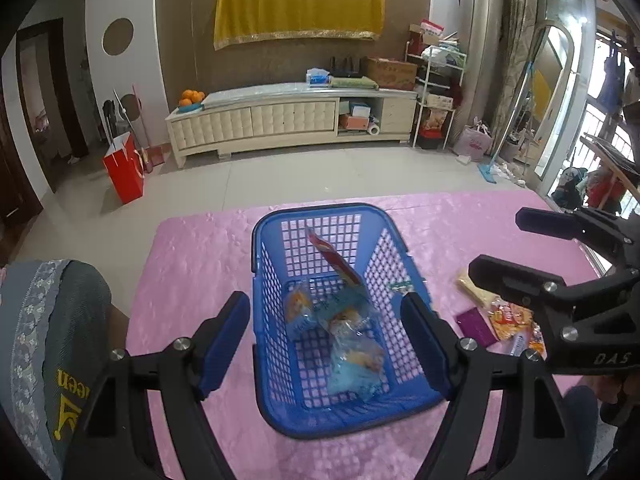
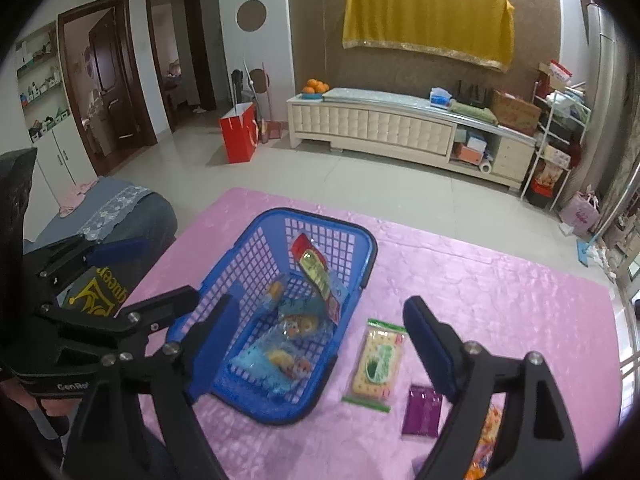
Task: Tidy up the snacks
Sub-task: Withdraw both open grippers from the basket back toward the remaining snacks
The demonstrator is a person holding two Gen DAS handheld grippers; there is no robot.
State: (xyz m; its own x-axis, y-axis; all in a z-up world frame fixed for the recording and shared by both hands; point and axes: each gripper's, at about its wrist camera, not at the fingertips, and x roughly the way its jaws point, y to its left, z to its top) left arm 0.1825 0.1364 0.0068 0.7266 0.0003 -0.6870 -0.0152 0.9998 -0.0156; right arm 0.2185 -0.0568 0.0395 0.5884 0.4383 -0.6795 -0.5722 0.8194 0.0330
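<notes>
Two hand-held grippers hover over a pink tablecloth. The left gripper hangs above the near end of a blue basket, jaws spread wide with nothing between them. The right gripper is just as wide open and empty — one finger over the basket's near wall, the other above loose snacks on the cloth.

Inside the basket lie light-blue snack bags, with a red-and-green packet propped tilted against the far wall. Just beside the basket, on its right, rests a green-and-cream cracker pack. Next to that is a purple packet, then an orange snack bag partly hidden by the right gripper's finger.

Beyond the table: a tiled floor, a red paper bag — standing near a cream cabinet — and a yellow cloth on the wall.
</notes>
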